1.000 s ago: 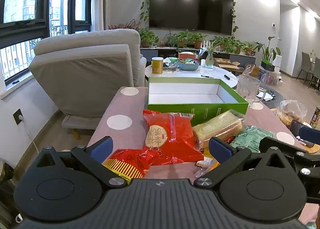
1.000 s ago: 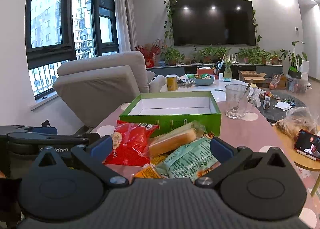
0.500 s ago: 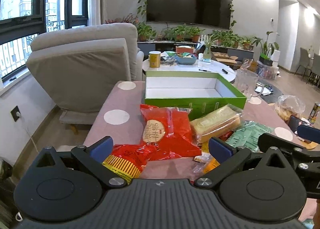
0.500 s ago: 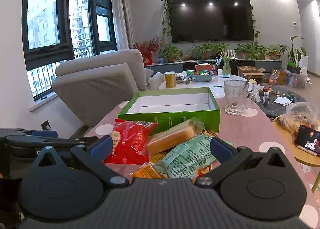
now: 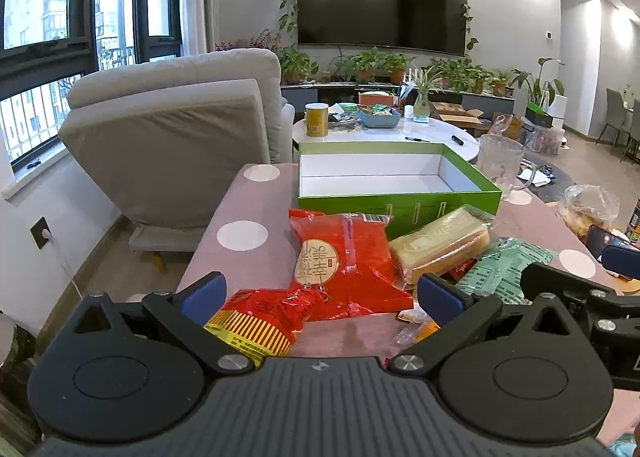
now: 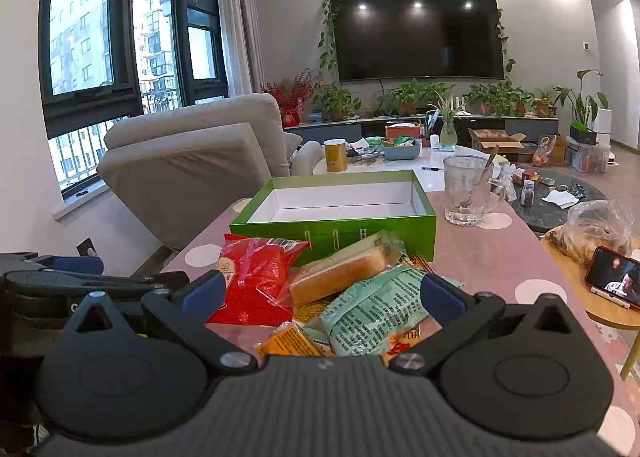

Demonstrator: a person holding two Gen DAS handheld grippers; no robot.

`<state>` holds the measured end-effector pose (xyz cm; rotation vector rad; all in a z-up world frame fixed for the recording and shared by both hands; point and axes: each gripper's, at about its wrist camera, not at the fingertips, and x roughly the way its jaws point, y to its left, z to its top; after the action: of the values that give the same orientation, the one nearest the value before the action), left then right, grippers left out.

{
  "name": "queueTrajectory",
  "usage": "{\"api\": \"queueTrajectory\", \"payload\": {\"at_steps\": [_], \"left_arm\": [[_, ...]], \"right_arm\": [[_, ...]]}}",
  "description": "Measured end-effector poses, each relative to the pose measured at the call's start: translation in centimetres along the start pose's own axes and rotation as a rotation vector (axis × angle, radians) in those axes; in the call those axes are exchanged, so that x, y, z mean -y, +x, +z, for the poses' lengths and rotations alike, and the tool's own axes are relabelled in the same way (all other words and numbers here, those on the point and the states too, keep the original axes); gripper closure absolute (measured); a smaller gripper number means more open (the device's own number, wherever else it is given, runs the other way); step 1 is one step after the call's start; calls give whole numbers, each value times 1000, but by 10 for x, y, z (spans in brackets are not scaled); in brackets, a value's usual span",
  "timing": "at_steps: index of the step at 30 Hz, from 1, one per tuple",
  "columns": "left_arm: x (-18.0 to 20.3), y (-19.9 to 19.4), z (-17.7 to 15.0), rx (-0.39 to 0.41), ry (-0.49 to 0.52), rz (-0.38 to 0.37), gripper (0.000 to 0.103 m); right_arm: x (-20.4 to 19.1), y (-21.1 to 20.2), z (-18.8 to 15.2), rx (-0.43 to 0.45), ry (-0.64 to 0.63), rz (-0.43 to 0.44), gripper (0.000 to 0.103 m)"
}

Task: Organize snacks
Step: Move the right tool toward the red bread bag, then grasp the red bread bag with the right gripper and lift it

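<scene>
An empty green box (image 5: 400, 204) with a white inside stands open on the pink dotted table (image 5: 244, 257); it also shows in the right wrist view (image 6: 332, 231). In front of it lies a pile of snack packets: a red bag (image 5: 344, 261) (image 6: 256, 281), a wrapped yellow cake (image 5: 440, 243) (image 6: 340, 273), a pale green packet (image 5: 504, 271) (image 6: 376, 309), and a red and yellow packet (image 5: 260, 317). My left gripper (image 5: 320, 293) is open and empty, just short of the pile. My right gripper (image 6: 320, 293) is open and empty over the green packet.
A glass mug (image 6: 468, 193) stands right of the box. A clear bag of food (image 6: 592, 229) and a phone (image 6: 612, 277) sit on a wooden side table at right. A grey recliner (image 5: 172, 145) stands left of the table. A white round table (image 5: 380, 129) is behind.
Both grippers have tilted down and moved slightly closer to the pile. Both stay open. Nothing on the table has moved.
</scene>
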<state>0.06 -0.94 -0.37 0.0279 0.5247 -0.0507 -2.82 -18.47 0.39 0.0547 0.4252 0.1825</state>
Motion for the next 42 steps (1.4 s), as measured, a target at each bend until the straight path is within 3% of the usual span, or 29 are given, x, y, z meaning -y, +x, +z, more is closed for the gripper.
{"api": "queueTrajectory", "payload": {"at_steps": [29, 42], "left_arm": [[-7, 9, -2, -19, -24, -87, 1], [-30, 31, -1, -40, -62, -126, 2]], "right_arm": [[9, 11, 1, -20, 63, -22, 22], [9, 33, 10, -21, 66, -7, 22]]}}
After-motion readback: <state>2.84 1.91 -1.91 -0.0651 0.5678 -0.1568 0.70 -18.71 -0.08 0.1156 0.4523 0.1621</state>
